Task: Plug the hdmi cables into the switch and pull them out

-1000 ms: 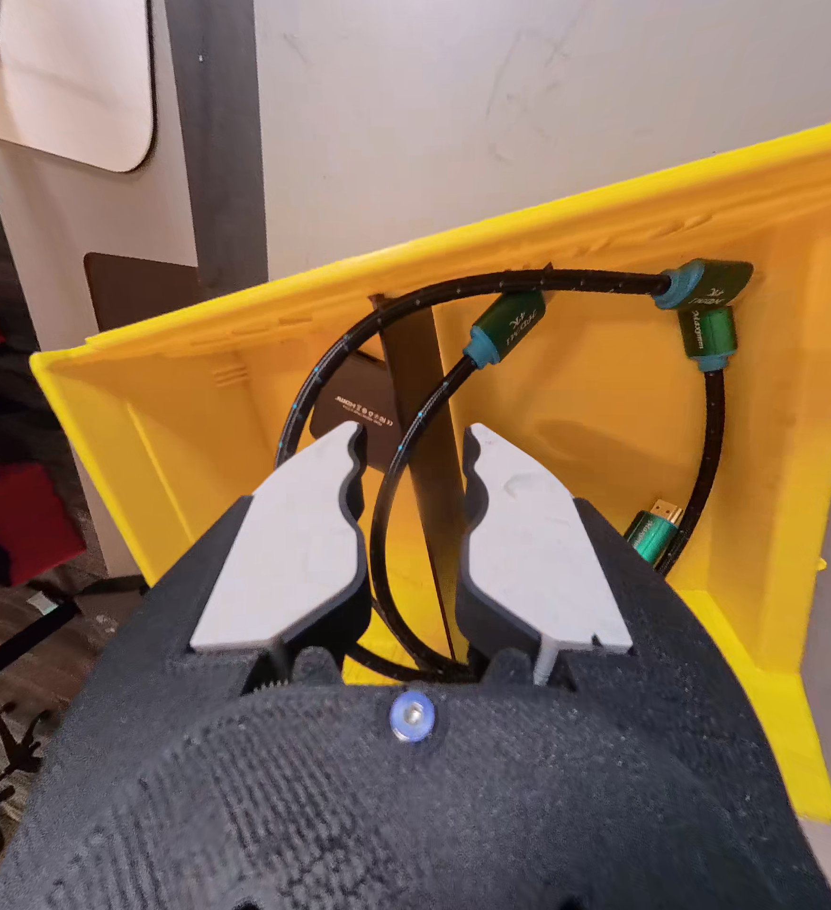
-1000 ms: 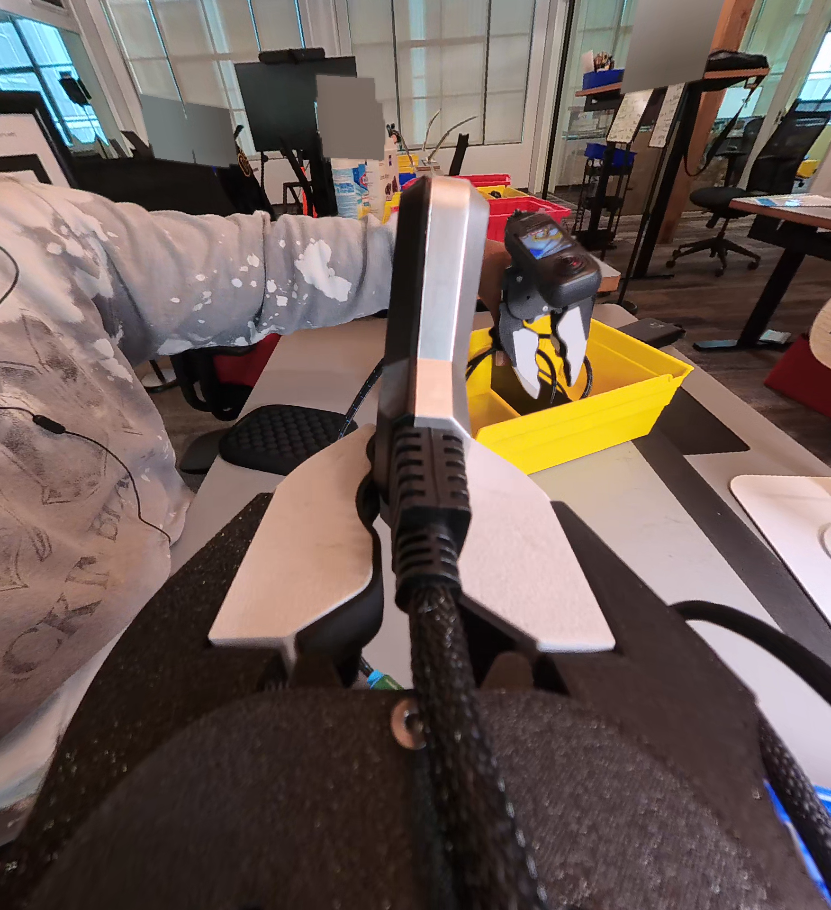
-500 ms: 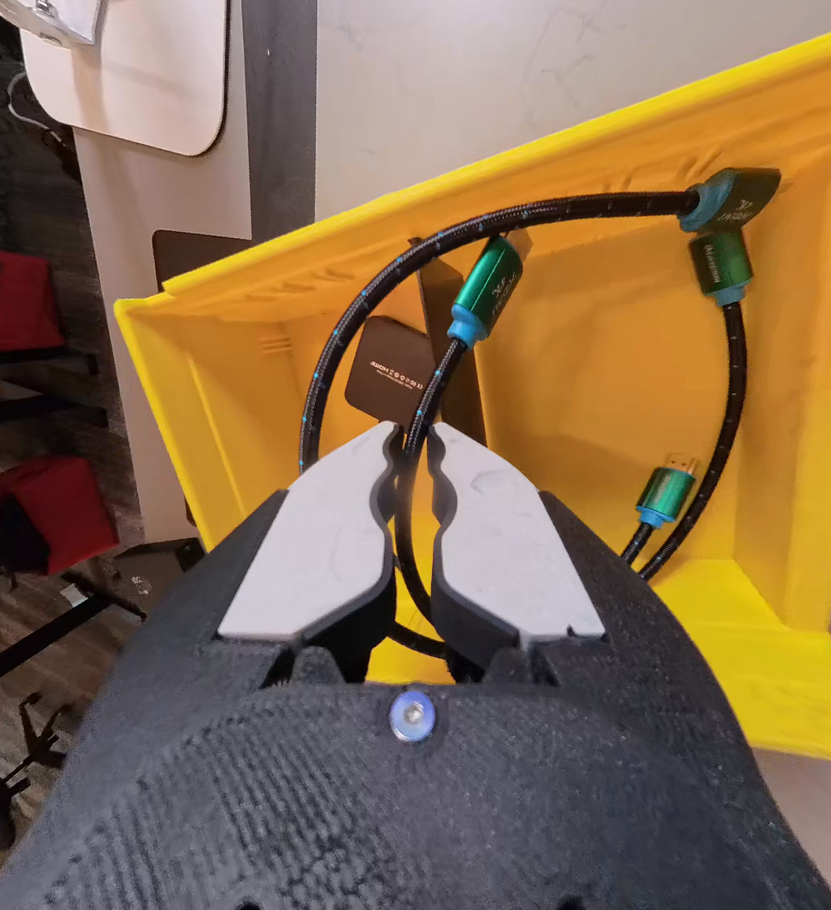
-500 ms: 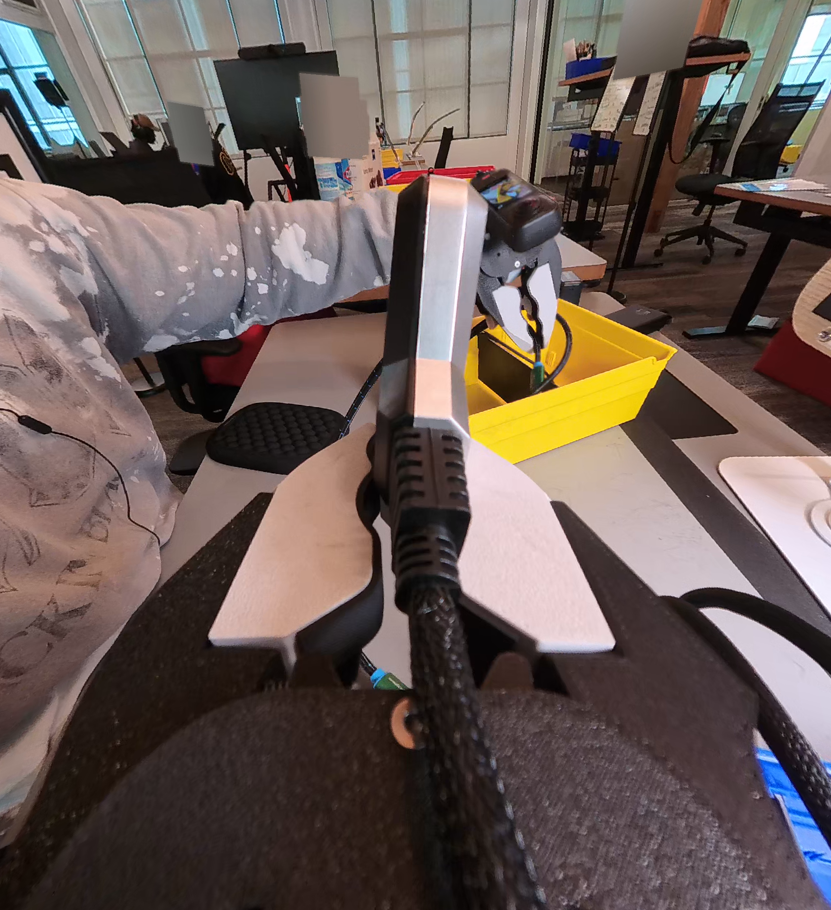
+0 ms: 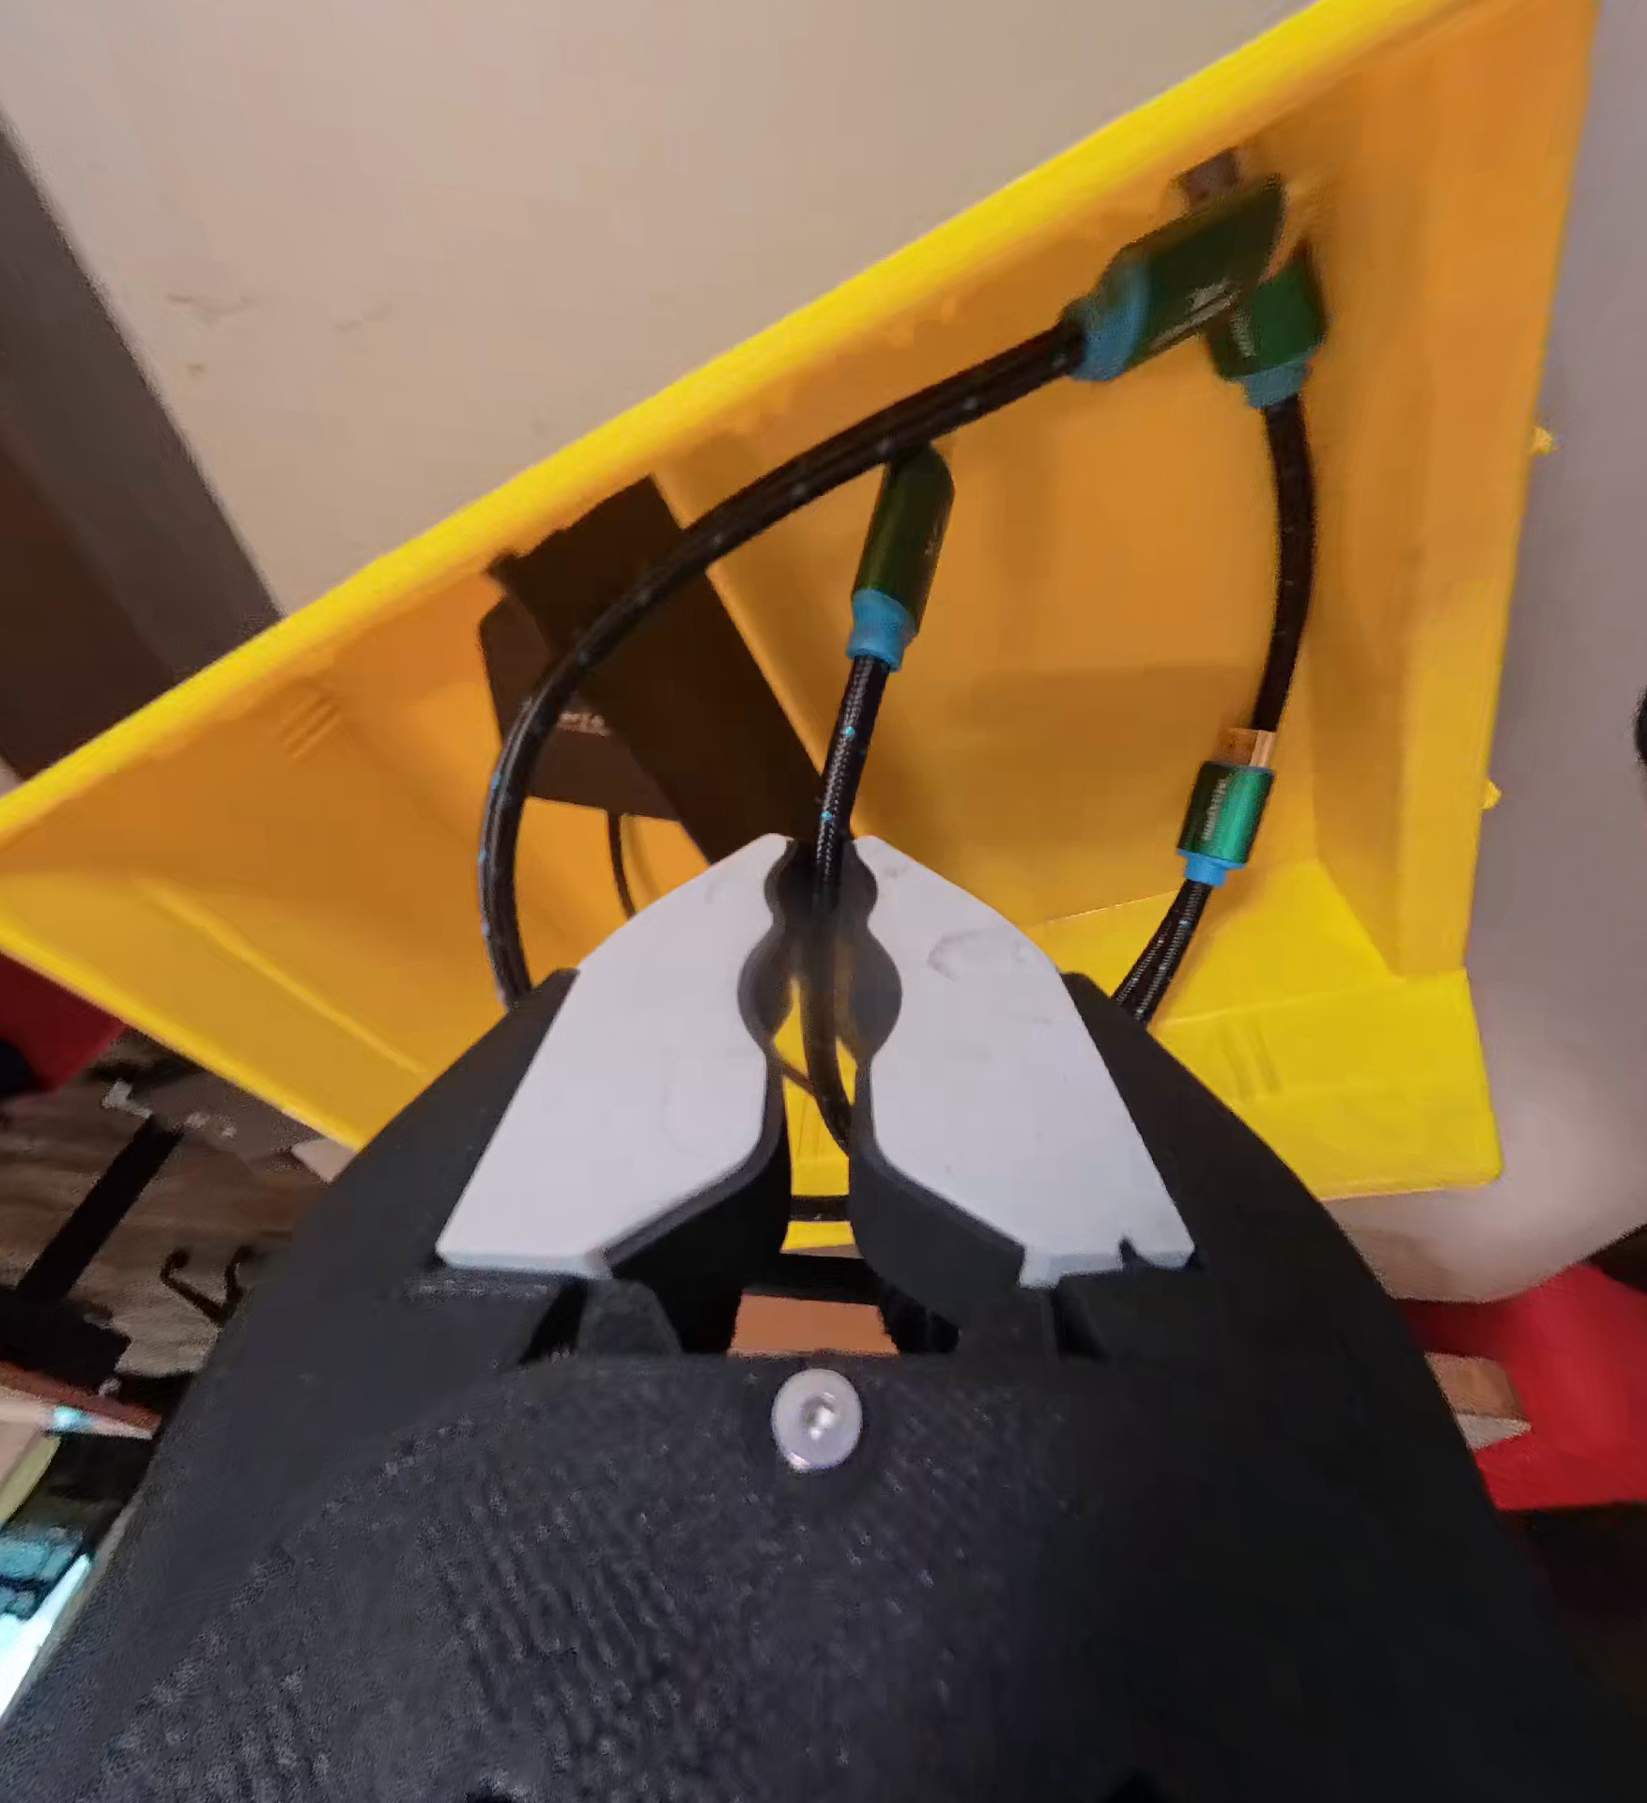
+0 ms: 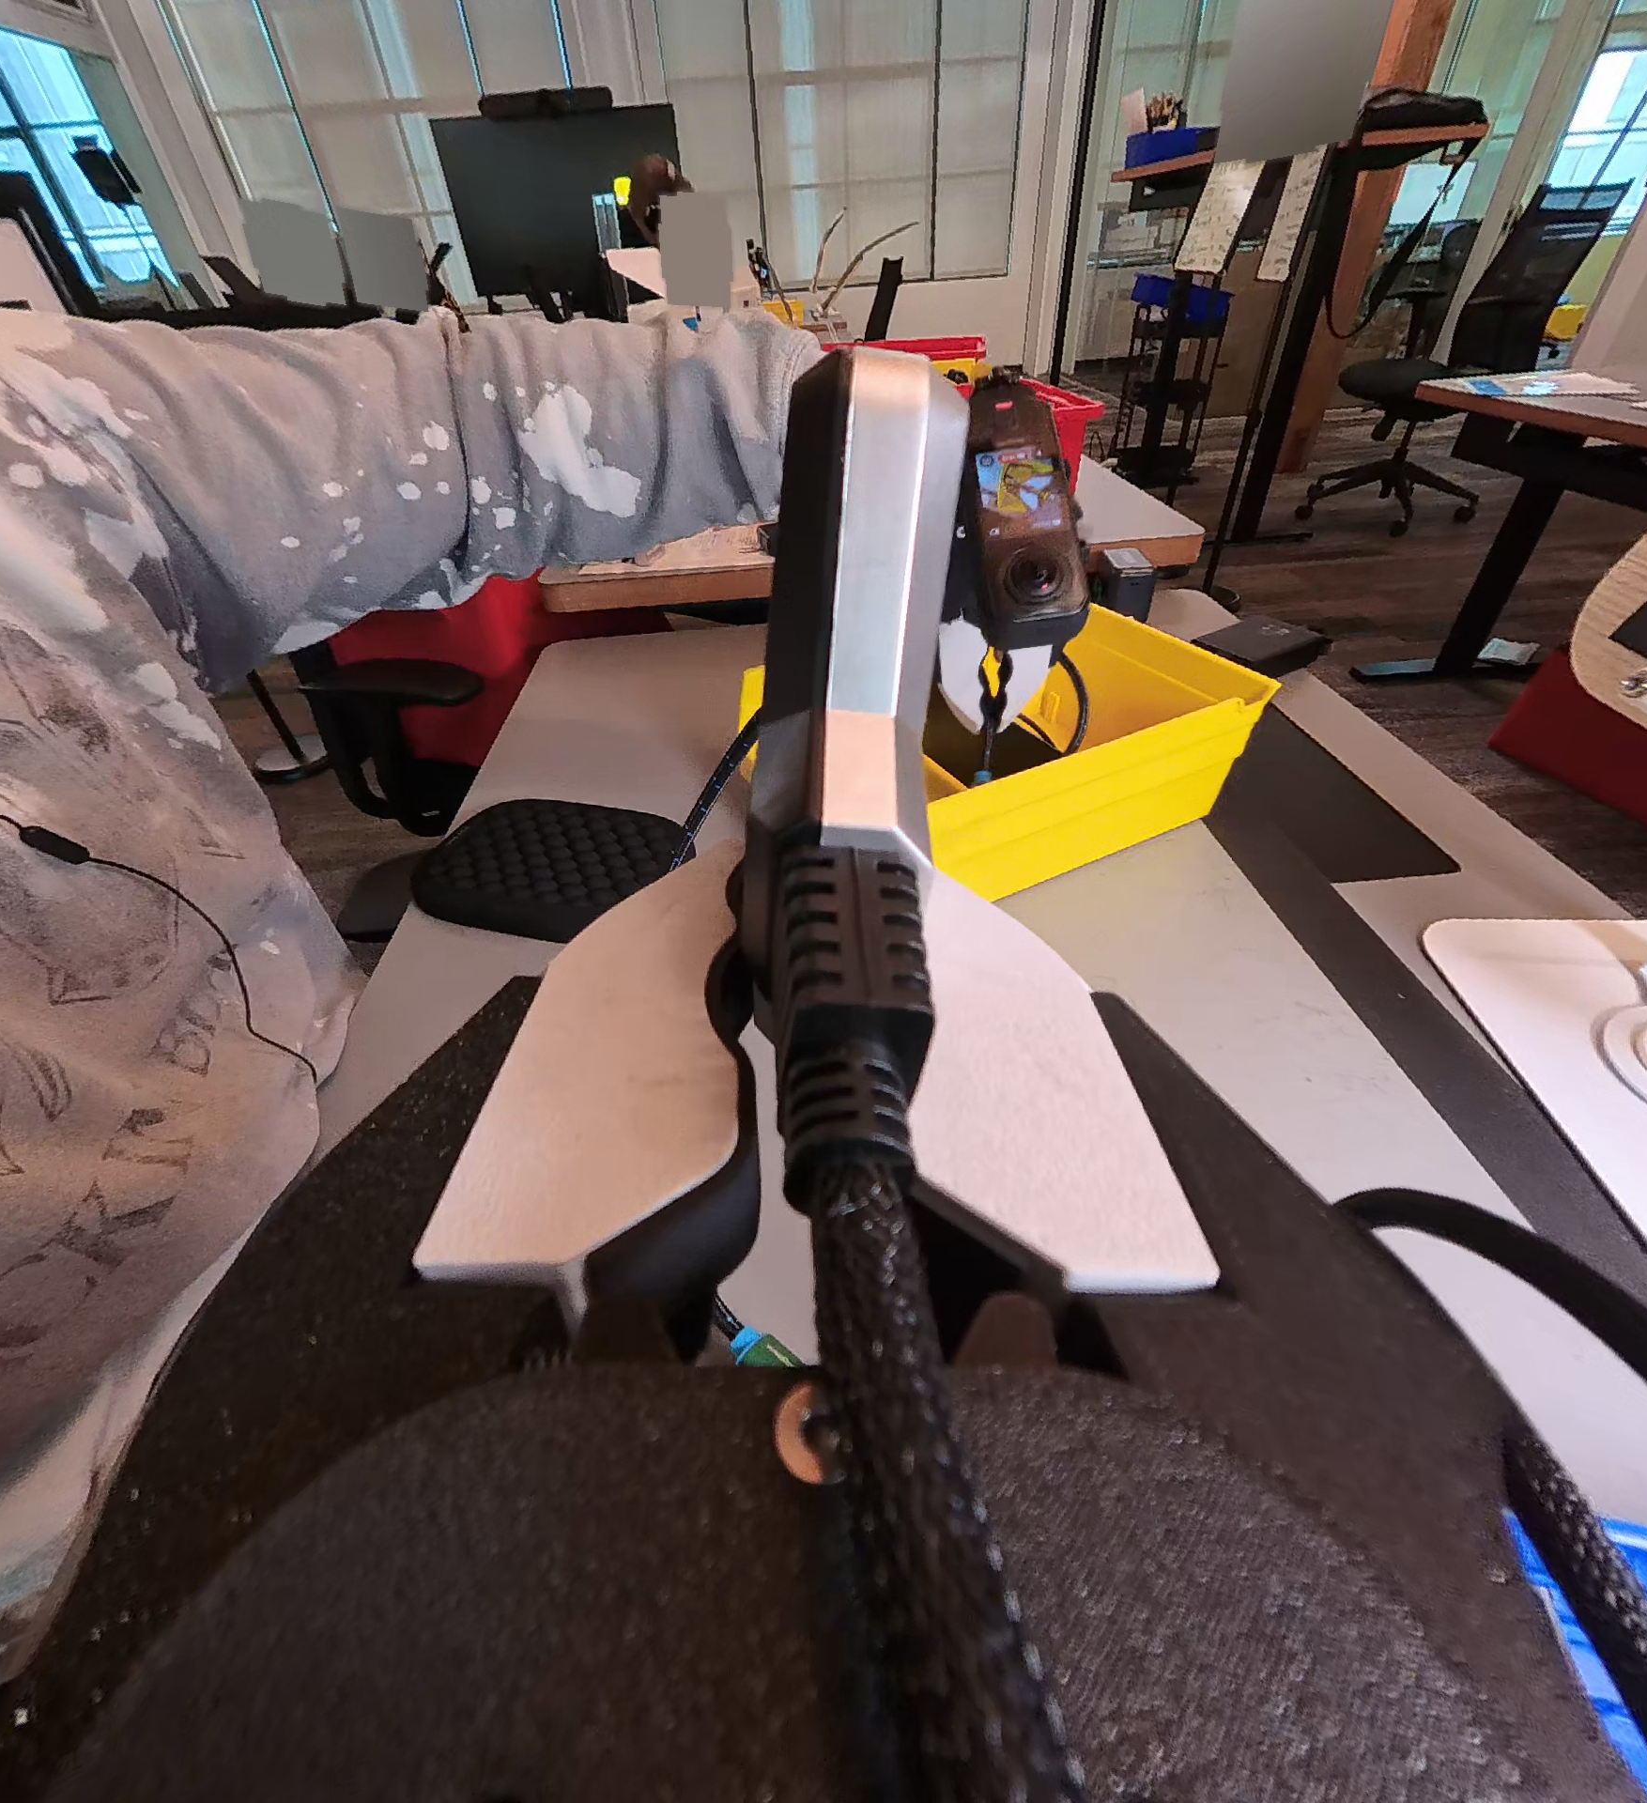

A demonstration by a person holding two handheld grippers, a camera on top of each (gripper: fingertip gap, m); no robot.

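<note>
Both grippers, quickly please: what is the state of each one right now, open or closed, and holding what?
Left gripper: closed on a braided HDMI cable over the yellow bin.
Right gripper: closed on the switch, held upright.

Inside the yellow plastic bin (image 5: 995, 732), looping black braided cables (image 5: 605, 624) and an upright dark divider (image 5: 693, 702) crowd the middle, while bare grey desk (image 6: 1220, 976) beside the bin lies open.
</note>
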